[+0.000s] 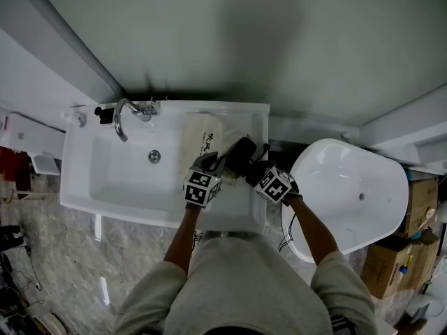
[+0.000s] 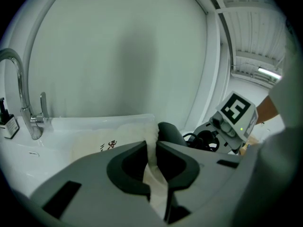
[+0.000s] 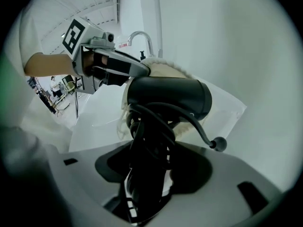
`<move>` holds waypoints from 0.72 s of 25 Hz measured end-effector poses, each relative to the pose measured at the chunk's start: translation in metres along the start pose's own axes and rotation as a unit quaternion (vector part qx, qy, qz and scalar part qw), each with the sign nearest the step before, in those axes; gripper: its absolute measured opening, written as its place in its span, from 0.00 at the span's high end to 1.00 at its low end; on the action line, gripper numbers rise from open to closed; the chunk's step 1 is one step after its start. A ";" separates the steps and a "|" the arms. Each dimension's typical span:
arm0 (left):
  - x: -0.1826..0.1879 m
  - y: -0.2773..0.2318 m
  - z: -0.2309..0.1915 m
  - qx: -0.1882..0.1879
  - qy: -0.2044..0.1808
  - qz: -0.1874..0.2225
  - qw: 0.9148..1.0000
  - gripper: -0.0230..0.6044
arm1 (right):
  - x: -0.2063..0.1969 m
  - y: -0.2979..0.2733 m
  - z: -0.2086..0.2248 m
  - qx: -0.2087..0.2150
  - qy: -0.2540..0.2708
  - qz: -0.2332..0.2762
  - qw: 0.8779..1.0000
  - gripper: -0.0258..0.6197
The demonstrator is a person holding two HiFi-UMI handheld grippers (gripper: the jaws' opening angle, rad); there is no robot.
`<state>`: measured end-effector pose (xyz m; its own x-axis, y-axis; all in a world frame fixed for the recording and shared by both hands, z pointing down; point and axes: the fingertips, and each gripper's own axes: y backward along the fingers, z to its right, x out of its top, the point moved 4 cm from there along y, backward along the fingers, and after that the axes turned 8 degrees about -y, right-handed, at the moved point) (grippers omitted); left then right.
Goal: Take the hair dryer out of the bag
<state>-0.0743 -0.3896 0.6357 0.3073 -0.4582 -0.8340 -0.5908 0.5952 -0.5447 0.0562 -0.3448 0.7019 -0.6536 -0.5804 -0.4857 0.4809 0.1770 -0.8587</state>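
Cream cloth first: from the head view the bag (image 1: 201,139) lies on the right ledge of the white sink (image 1: 105,180), long side running near to far. The black hair dryer (image 1: 241,152) sits just right of it, between the left gripper (image 1: 209,163) and the right gripper (image 1: 253,167). A white bathtub (image 1: 349,187) stands further right.

Left gripper view now: I've got the left gripper (image 2: 152,155) narrowed onto a fold of the bag (image 2: 109,143). Only a dark hump of the hair dryer (image 2: 170,132) shows past the cloth.

Right gripper view gives what the others don't. The right gripper (image 3: 147,174) is clamped on the handle, which has the cord (image 3: 208,138) wound round it. The handle runs straight into the jaws. The hair dryer (image 3: 170,98) barrel lies crosswise, its left end toward the bag (image 3: 165,70). Which end is the nozzle, I can't tell.
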 end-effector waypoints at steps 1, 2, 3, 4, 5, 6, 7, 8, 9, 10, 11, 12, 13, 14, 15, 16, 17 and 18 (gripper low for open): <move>0.000 0.000 0.001 0.000 0.000 0.000 1.000 0.89 | -0.002 0.003 -0.002 -0.001 -0.003 0.007 1.000 0.62; 0.000 0.000 0.002 0.000 0.000 0.000 1.000 0.89 | -0.004 0.006 -0.003 -0.002 -0.007 0.015 1.000 0.62; 0.000 0.000 0.003 0.000 -0.001 0.000 1.000 0.89 | -0.006 0.009 -0.004 -0.004 -0.012 0.024 1.000 0.62; 0.000 -0.001 0.004 0.000 -0.002 -0.001 1.000 0.89 | -0.006 0.012 -0.004 -0.006 -0.018 0.036 0.999 0.62; 0.000 -0.002 0.005 -0.001 -0.002 -0.002 1.000 0.89 | -0.006 0.014 -0.004 -0.008 -0.025 0.049 0.998 0.62; -0.001 -0.002 0.005 -0.001 -0.002 -0.003 1.000 0.89 | -0.006 0.016 -0.004 -0.011 -0.032 0.060 0.998 0.62; -0.002 -0.003 0.006 -0.001 -0.002 -0.004 1.000 0.89 | -0.006 0.019 -0.005 -0.013 -0.039 0.069 0.997 0.62; -0.003 -0.003 0.007 -0.002 -0.002 -0.005 1.000 0.89 | -0.006 0.023 -0.006 -0.014 -0.044 0.077 0.996 0.62; -0.004 -0.004 0.008 -0.002 -0.002 -0.005 1.000 0.89 | -0.006 0.027 -0.007 -0.014 -0.050 0.086 0.995 0.62; -0.005 -0.004 0.009 -0.002 -0.001 -0.005 1.000 0.89 | -0.005 0.031 -0.009 -0.015 -0.055 0.096 0.994 0.62; -0.006 -0.004 0.010 -0.002 -0.001 -0.005 1.000 0.89 | -0.003 0.035 -0.011 -0.016 -0.060 0.106 0.992 0.62; -0.006 -0.004 0.010 -0.002 -0.002 -0.005 1.000 0.89 | -0.001 0.039 -0.013 -0.018 -0.064 0.117 0.991 0.62; -0.006 -0.004 0.011 -0.002 -0.003 -0.005 1.000 0.89 | 0.001 0.043 -0.014 -0.020 -0.069 0.129 0.989 0.62; -0.007 -0.005 0.011 -0.002 -0.004 -0.006 1.000 0.89 | 0.004 0.047 -0.015 -0.022 -0.074 0.142 0.987 0.62; -0.007 -0.005 0.011 -0.002 -0.004 -0.006 1.000 0.89 | 0.007 0.051 -0.017 -0.025 -0.078 0.156 0.984 0.62; -0.007 -0.005 0.012 -0.002 -0.003 -0.007 1.000 0.89 | 0.009 0.055 -0.019 -0.028 -0.083 0.169 0.982 0.62; -0.007 -0.006 0.013 -0.002 -0.003 -0.007 1.000 0.89 | 0.012 0.059 -0.021 -0.031 -0.088 0.181 0.979 0.62; -0.007 -0.006 0.014 -0.002 -0.004 -0.007 1.000 0.89 | 0.014 0.064 -0.023 -0.034 -0.093 0.193 0.976 0.62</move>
<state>-0.0627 -0.3807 0.6434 0.3219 -0.4605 -0.8272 -0.5897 0.5861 -0.5557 0.0646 -0.3234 0.6370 -0.3114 -0.5936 -0.7421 0.6268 0.4587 -0.6299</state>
